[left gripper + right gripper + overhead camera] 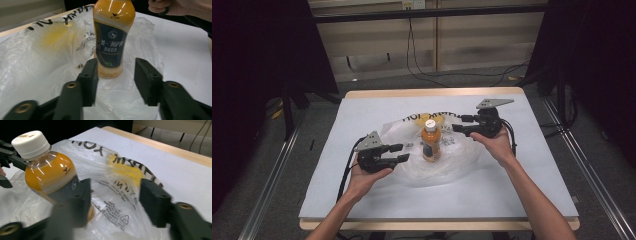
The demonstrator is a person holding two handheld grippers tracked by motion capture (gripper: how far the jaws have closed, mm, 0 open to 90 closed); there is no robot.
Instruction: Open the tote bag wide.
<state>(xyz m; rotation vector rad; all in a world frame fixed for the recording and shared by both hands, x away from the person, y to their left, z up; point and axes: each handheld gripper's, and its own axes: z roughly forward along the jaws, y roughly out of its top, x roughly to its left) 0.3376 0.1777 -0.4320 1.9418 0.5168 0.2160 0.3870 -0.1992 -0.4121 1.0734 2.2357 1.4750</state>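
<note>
Orange drink bottle with white cap (431, 141), upright on a crumpled clear plastic bag (447, 160) with black lettering, mid-table on the pale sheet (532, 170); left gripper (401, 153) and right gripper (458, 123) flank it, jaws apart. Left gripper view: dark label with Chinese characters, jaws wide, empty. Right gripper view: bag print partly readable, recycling triangle (124, 219), jaws wide.

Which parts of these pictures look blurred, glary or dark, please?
Right gripper view: the near black jaws are smeared out of focus. Left gripper view: bright streaks of glare on the orange plastic drink bottle, jaws fairly sharp. High view: the pale blue table cover is evenly lit, the surroundings at both sides nearly black.
</note>
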